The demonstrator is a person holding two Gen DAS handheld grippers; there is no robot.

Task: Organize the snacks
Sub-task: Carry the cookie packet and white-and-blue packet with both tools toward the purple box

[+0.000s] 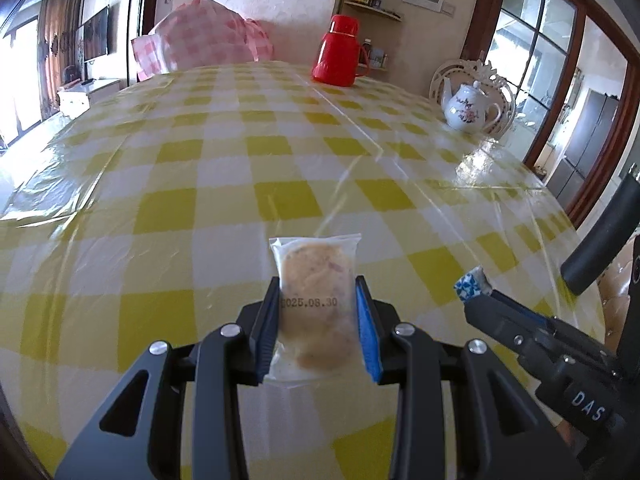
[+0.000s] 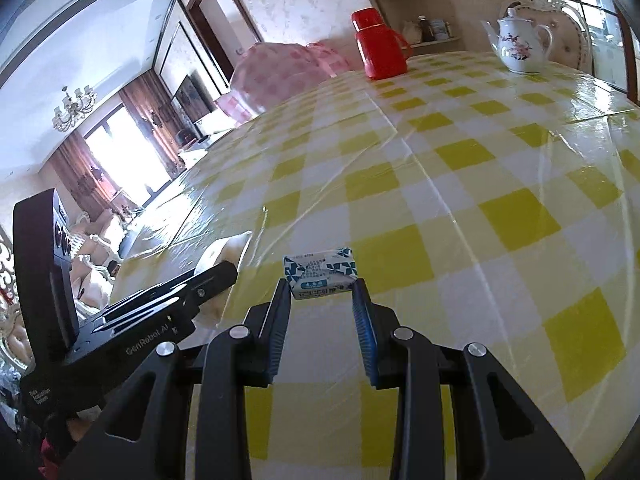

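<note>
L gripper [image 1: 316, 284]: clamped on wrapped cake [image 1: 314, 300]. R gripper [image 2: 322, 288]: clamped on blue-white candy [image 2: 320, 272]. Red flask [image 1: 340, 52] at 12, teapot [image 1: 470, 110] at 2.

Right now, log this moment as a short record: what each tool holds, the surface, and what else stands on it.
left tool: shut on clear-wrapped pastry, held above the table
right tool: shut on blue-and-white wrapped snack
surface: table with yellow-checked cloth under clear plastic
far end: red thermos, white floral teapot
destination container: none in view
</note>
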